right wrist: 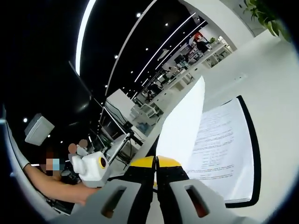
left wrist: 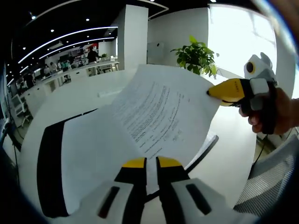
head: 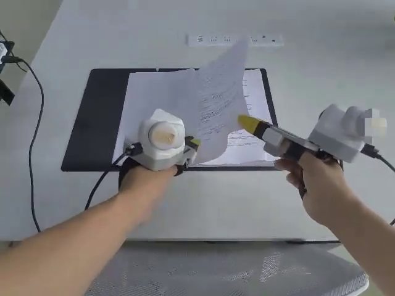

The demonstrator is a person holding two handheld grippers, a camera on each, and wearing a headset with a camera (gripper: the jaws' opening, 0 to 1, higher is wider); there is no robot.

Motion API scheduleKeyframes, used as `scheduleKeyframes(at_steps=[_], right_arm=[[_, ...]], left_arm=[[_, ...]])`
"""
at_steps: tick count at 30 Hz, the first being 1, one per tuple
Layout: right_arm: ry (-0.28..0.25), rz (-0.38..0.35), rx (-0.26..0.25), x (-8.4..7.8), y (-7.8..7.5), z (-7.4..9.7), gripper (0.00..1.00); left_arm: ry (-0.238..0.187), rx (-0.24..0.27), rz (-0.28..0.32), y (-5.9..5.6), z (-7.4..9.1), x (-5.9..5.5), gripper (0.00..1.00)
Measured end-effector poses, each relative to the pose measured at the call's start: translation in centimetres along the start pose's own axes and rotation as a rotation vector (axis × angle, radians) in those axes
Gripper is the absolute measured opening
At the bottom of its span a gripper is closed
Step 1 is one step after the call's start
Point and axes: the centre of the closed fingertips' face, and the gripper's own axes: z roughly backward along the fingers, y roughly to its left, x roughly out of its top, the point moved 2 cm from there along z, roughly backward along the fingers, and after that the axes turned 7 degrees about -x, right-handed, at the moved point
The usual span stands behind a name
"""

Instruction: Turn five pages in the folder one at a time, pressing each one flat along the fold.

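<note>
Right now I see the black folder [head: 92, 123] lying open on the white counter [head: 321, 74], its spine running away from me, with one page [head: 216, 98] lifted off the right-hand stack and standing roughly upright over the fold. My left claw [head: 192, 145] is closed on that page's bottom edge; in the left gripper view the paper runs straight down between the two yellow-tipped jaws. My right claw [head: 245, 123] has its jaws drawn together at the page's outer edge, about halfway up, and in the right gripper view the sheet rises edge-on from between them, so I read it as pinching the paper. Under the raised page a printed sheet [head: 256, 98] lies flat in the folder's right half. A white power strip [head: 234, 41] sits on the counter beyond the folder.
</note>
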Motion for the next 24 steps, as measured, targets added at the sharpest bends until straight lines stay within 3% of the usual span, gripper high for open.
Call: scheduleKeyframes(at_steps=[5, 11, 24], right_arm=[[0.014, 0.006, 0.055, -0.4, 2.3, -1.8, 0.0], [0.042, 0.017, 0.098, -1.2, 4.3, -3.9, 0.0], [0.121, 0.029, 0.134, -4.2, 7.3, -8.8, 0.0]], left_arm=[[-0.019, 0.026, 0.035, 1.5, 2.9, -0.1, 0.07], [-0.068, 0.065, 0.079, 3.1, 7.1, 0.7, 0.09], [-0.087, 0.122, 0.088, 6.5, 12.3, 0.8, 0.08]])
